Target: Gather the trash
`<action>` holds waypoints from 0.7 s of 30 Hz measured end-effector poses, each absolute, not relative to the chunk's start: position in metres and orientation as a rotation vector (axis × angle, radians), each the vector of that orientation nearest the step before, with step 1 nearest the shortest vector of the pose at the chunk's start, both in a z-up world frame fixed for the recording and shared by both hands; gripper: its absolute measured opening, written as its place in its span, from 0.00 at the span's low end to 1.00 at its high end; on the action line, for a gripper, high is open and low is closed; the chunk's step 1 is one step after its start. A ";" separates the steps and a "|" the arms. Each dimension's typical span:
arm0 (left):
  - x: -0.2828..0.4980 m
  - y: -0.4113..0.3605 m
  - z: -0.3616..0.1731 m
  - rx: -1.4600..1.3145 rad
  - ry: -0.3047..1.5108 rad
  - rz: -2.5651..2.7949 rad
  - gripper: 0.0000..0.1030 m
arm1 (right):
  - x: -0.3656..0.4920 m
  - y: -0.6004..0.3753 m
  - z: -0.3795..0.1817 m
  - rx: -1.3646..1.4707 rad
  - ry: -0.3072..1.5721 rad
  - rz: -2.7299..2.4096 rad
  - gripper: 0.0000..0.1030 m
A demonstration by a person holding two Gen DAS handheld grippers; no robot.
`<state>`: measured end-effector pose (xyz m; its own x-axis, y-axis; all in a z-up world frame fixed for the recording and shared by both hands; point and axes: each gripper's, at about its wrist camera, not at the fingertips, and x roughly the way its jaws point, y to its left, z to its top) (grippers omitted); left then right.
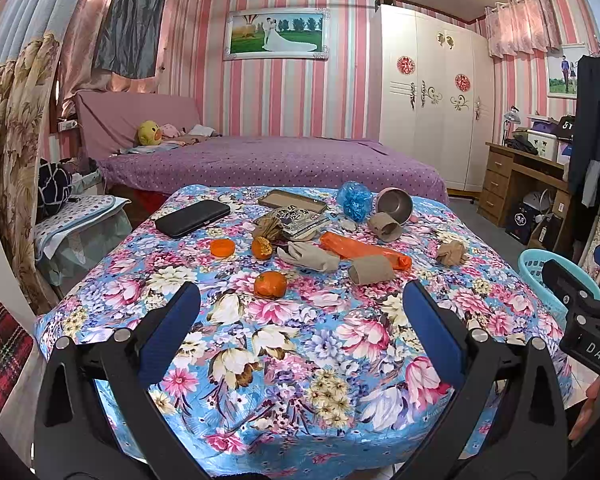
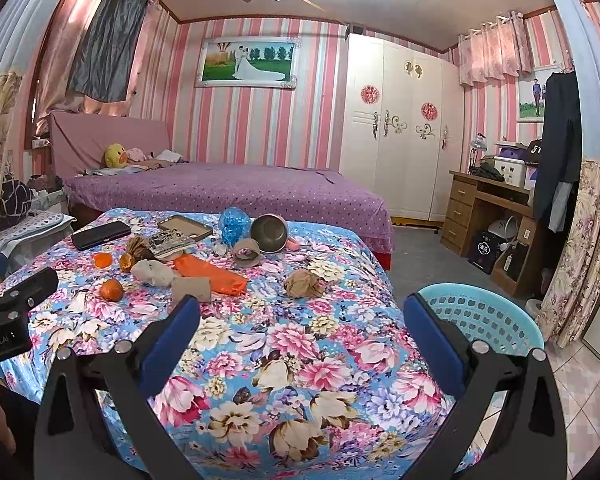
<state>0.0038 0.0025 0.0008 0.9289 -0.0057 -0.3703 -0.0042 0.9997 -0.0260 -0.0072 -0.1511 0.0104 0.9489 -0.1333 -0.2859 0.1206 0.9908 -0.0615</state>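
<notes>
Both grippers hang over the near edge of the floral table (image 1: pixel 300 360), jaws spread wide and holding nothing. The left gripper (image 1: pixel 300 312) points at the whole orange (image 1: pixel 270 284), which lies just ahead of its fingertips; beyond it lie a cardboard tube (image 1: pixel 372 271), an orange bag (image 1: pixel 364 254) and a paper wad (image 1: pixel 452 253). The right gripper (image 2: pixel 300 320) has that wad (image 2: pixel 304 283) ahead between its fingers, and the blue basket (image 2: pixel 488 316) stands just beside its right finger, off the table
</notes>
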 end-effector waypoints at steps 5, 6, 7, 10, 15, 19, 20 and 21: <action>0.004 0.003 0.001 -0.028 0.379 0.000 0.95 | -0.007 -0.151 0.010 -0.045 0.296 -0.131 0.96; 0.004 0.003 0.001 -0.029 0.379 -0.001 0.95 | -0.007 -0.152 0.010 -0.042 0.296 -0.128 0.96; 0.004 0.003 0.001 -0.029 0.380 -0.001 0.95 | -0.007 -0.152 0.010 -0.042 0.296 -0.128 0.96; 0.004 0.003 0.001 -0.029 0.379 -0.001 0.95 | -0.007 -0.152 0.010 -0.043 0.297 -0.130 0.96; 0.003 0.003 -0.002 -0.030 0.378 0.001 0.95 | -0.007 -0.154 0.009 -0.043 0.297 -0.132 0.96; 0.003 0.003 -0.002 -0.030 0.379 0.001 0.95 | -0.006 -0.155 0.007 -0.043 0.299 -0.136 0.96; 0.003 0.003 -0.002 -0.030 0.379 0.001 0.95 | -0.006 -0.155 0.007 -0.044 0.299 -0.136 0.96; 0.003 0.003 -0.002 -0.030 0.379 0.000 0.95 | -0.006 -0.154 0.007 -0.045 0.300 -0.136 0.96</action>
